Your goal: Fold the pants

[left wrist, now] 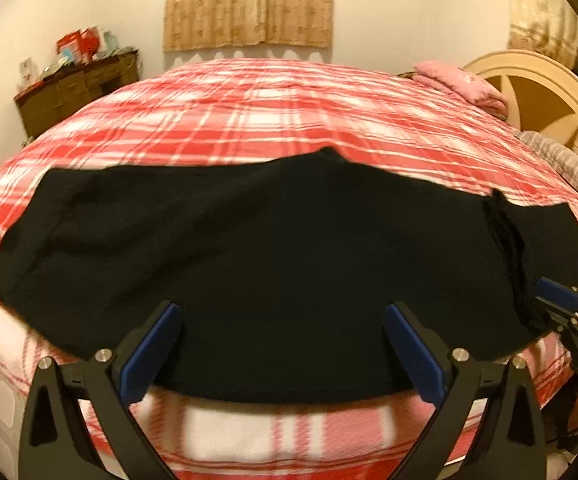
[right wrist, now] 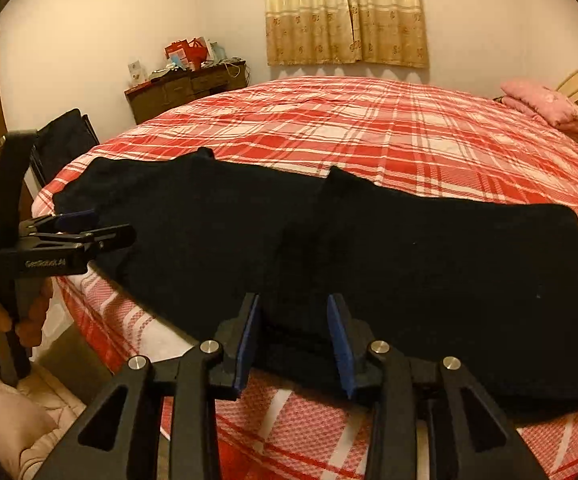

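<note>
The black pants [left wrist: 249, 264] lie flat across the near part of a bed covered in a red-and-white plaid sheet [left wrist: 273, 104], stretched along the near edge with one end toward the left of the bed and the other toward the right. In the right wrist view a fold line runs across the cloth near its middle, where one layer overlaps the other.

The left gripper [left wrist: 283, 344] hovers at the near hem with its jaws wide apart; the blue pads sit either side of a broad stretch of black cloth and press on nothing. In the right wrist view it shows side-on at the left end of the pants, held by a hand [right wrist: 29, 312].

The right gripper [right wrist: 295, 340] has its jaws parted to a narrow gap over the near edge of the pants. Cloth lies between the pads, but they do not pinch it.

A wooden dresser [right wrist: 185, 88] against the far wall carries red bags and small clutter on top; what is in the bags cannot be made out. A folded pink blanket [right wrist: 545, 110] rests by the cream headboard [left wrist: 529, 92].
</note>
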`<state>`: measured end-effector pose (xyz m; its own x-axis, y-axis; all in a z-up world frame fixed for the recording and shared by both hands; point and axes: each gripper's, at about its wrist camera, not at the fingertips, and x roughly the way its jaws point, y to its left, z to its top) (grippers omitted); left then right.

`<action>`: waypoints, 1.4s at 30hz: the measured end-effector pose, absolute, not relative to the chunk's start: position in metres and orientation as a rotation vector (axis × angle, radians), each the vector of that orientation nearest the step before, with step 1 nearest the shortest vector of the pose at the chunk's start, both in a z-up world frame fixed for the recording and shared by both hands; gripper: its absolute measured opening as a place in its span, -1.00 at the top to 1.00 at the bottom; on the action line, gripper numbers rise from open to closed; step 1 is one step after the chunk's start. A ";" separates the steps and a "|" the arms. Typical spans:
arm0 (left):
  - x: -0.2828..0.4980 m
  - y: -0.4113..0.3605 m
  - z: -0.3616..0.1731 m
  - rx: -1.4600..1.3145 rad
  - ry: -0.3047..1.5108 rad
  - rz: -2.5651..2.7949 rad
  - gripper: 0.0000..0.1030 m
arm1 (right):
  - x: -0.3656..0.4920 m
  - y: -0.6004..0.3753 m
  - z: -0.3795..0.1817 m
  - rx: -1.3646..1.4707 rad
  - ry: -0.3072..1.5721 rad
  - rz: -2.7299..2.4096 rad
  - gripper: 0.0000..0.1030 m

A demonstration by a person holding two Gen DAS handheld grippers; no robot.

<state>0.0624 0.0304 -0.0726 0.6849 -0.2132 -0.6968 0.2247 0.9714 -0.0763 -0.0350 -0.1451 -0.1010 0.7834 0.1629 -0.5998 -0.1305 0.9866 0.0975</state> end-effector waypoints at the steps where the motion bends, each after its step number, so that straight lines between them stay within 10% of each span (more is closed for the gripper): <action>1: 0.062 0.035 -0.074 0.008 0.781 -0.236 -1.00 | -0.035 -0.144 -0.102 0.055 0.648 0.167 0.06; 17: 0.063 0.043 -0.072 0.004 0.769 -0.221 -1.00 | -0.038 -0.117 -0.110 -0.207 0.606 0.051 0.03; 22: 0.064 0.048 -0.073 -0.012 0.776 -0.221 -1.00 | -0.034 -0.145 -0.100 -0.013 0.630 0.073 0.49; 34: 0.063 0.046 -0.070 -0.006 0.775 -0.230 -1.00 | -0.030 -0.129 -0.091 0.051 0.627 0.138 0.74; 38: 0.063 0.047 -0.072 -0.013 0.783 -0.228 -1.00 | -0.028 -0.119 -0.103 -0.037 0.623 0.125 0.71; 42: 0.062 0.046 -0.070 -0.009 0.773 -0.231 -1.00 | -0.034 -0.103 -0.098 -0.146 0.616 0.145 0.11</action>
